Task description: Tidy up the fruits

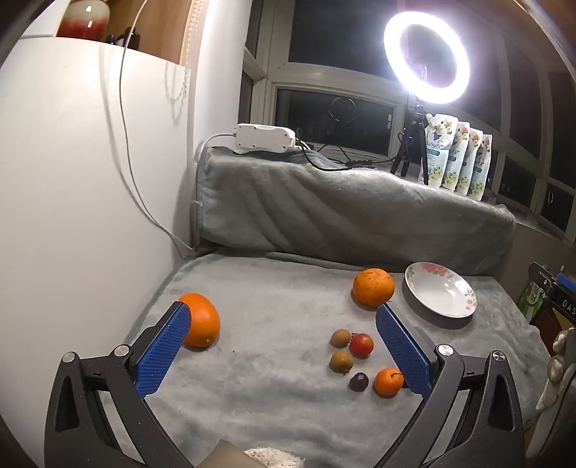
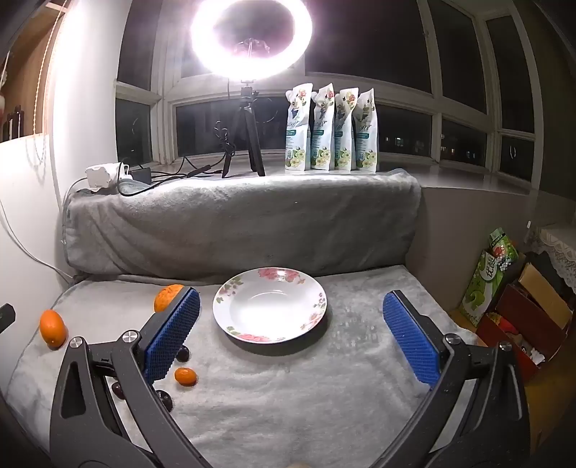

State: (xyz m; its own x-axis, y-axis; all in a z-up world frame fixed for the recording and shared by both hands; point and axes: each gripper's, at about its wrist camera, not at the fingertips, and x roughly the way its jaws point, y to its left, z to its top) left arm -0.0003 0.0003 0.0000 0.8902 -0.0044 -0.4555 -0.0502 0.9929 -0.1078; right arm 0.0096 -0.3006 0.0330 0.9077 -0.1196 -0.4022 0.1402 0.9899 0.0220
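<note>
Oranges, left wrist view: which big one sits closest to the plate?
The rough-skinned orange, right beside the flowered plate. The smoother orange lies far left, by the left gripper's finger.

We see night-dark window panes (image 2: 403, 46) in pale frames behind work area. Lit ring light (image 2: 252, 36) on small black tripod (image 2: 246, 144) stands on sill, glaring strongly. Beside it, row of four floral refill pouches (image 2: 331, 129). White power strip (image 1: 264, 138) with cables sits on left end of sill. Grey fleece blanket (image 2: 288, 396) covers surface and raised ledge behind. White panel (image 1: 82, 162) at left, cord running down it; red-white vase (image 1: 84, 18) above. We note cardboard boxes (image 2: 522, 316) low at right.
</note>
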